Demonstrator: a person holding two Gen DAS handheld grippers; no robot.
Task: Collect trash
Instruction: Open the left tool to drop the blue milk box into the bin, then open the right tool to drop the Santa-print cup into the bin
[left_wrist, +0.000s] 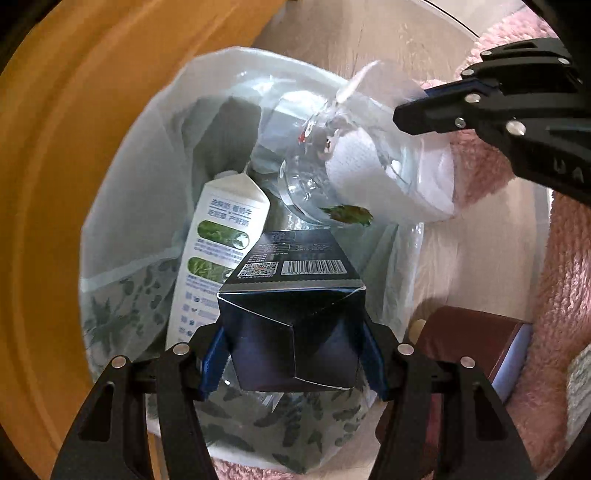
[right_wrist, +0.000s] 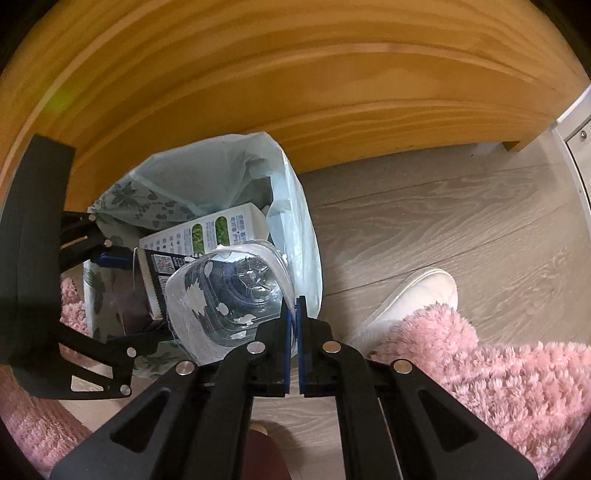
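A bin lined with a pale leaf-patterned bag stands on the floor beside a wooden board. Inside it leans a white milk carton. My left gripper is shut on a dark blue carton, pointing straight down over the bin's mouth. My right gripper is shut on the rim of a clear plastic container, which holds crumpled white tissue and a leaf scrap. The container hangs tilted over the bin's right rim.
A yellow wooden board rises behind the bin. A pink fluffy rug lies on the grey wood floor. A white slipper sits by the rug. A dark brown box stands close to the bin.
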